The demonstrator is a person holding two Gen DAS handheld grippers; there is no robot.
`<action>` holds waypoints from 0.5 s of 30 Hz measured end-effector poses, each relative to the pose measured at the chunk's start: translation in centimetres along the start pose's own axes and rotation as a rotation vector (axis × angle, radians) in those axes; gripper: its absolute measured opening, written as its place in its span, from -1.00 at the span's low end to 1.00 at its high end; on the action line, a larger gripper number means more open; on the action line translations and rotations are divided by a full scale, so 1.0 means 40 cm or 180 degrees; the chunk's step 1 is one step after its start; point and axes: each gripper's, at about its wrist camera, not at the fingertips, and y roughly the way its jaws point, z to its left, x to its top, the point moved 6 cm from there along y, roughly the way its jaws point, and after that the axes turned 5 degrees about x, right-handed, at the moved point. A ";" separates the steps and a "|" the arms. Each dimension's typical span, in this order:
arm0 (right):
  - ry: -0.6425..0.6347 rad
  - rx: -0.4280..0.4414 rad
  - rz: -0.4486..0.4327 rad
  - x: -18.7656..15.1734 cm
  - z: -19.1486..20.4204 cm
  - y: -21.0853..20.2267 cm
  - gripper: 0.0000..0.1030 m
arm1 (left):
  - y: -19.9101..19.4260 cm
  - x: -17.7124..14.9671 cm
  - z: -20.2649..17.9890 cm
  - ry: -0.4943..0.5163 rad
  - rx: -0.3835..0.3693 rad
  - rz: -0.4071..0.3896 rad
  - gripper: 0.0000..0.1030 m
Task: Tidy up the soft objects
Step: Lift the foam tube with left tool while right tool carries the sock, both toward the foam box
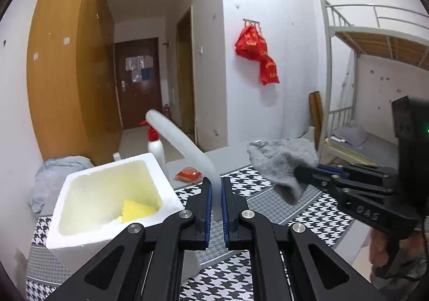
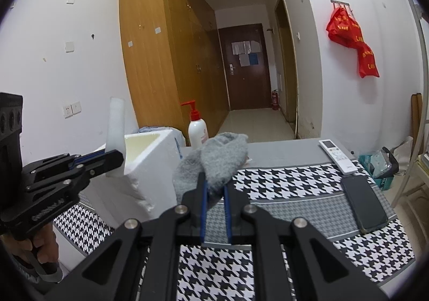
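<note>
My left gripper (image 1: 216, 183) is shut on a curved strip of white foam (image 1: 182, 140) that arcs up and left above the table. The same foam strip (image 2: 115, 129) stands upright in the right wrist view, held by the left gripper (image 2: 118, 158). My right gripper (image 2: 214, 183) is shut on a grey knitted sock (image 2: 217, 161), lifted off the table; that grey sock (image 1: 281, 161) hangs from the right gripper (image 1: 297, 175) in the left wrist view. A white foam box (image 1: 88, 217) stands at the left with a yellow sponge (image 1: 136, 211) inside.
A houndstooth cloth (image 2: 281, 183) covers the table. A white pump bottle with a red top (image 2: 198, 132) stands behind the foam box (image 2: 150, 156). A white remote (image 2: 337, 156) and a black phone (image 2: 362, 201) lie at the right. A red packet (image 1: 189, 174) lies behind.
</note>
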 end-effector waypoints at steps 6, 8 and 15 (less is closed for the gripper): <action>-0.0003 -0.0026 -0.0056 0.016 0.034 -0.005 -0.74 | -0.027 0.013 0.032 -0.0010 0.0007 -0.0114 -0.86; -0.0013 -0.0024 -0.0073 0.022 0.046 -0.005 -0.73 | -0.035 0.013 0.045 -0.0025 0.0008 -0.0140 -0.86; -0.0044 0.0020 -0.0080 0.036 0.077 0.015 -0.73 | -0.041 0.018 0.081 -0.0078 0.0103 -0.0154 -0.86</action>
